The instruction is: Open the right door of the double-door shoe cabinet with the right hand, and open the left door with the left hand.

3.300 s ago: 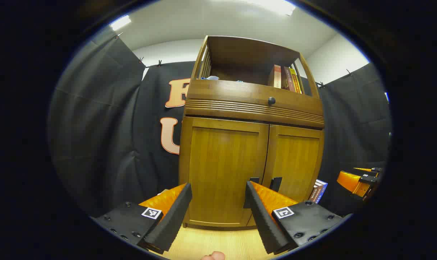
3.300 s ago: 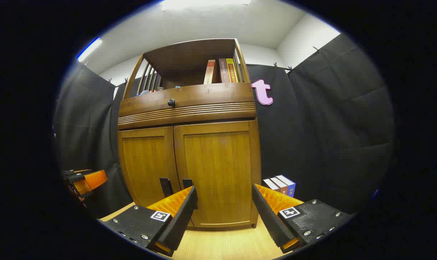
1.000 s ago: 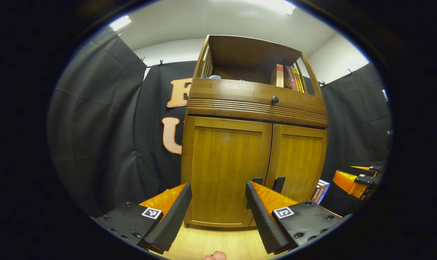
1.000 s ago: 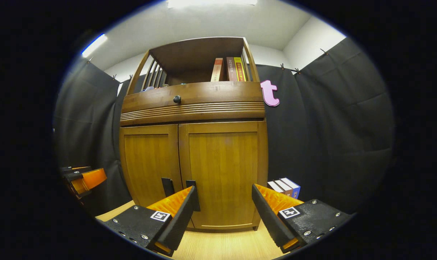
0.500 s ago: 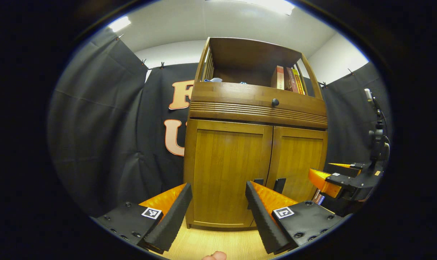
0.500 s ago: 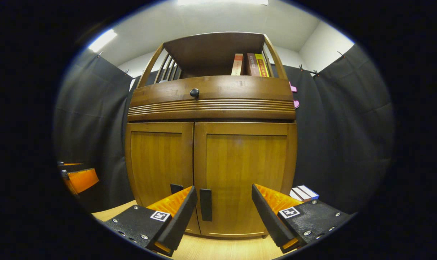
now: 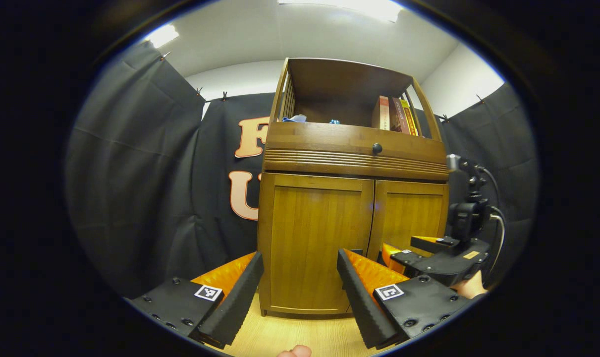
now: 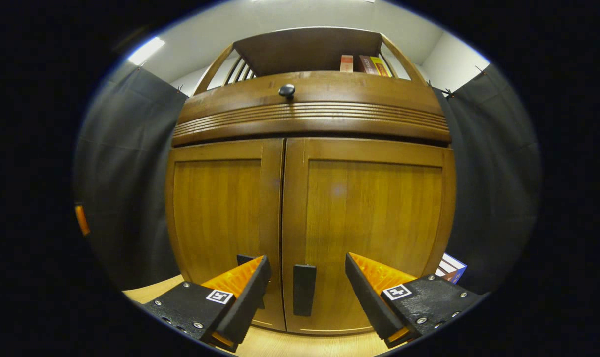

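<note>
Right gripper view: right gripper (image 8: pixel 307 285) gaping, empty, straddling right door's handle (image 8: pixel 304 289); both doors shut. Left gripper (image 7: pixel 300 282) open, empty, back. Risk: fingers skid off slim handle.

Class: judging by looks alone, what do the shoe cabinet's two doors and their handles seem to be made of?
Brown cabinet doors: likely varnished wood or veneer, with vertical grain and a soft sheen. Dark rectangular handle on the right door: matte, perhaps metal or plastic; the look leaves it open.
</note>
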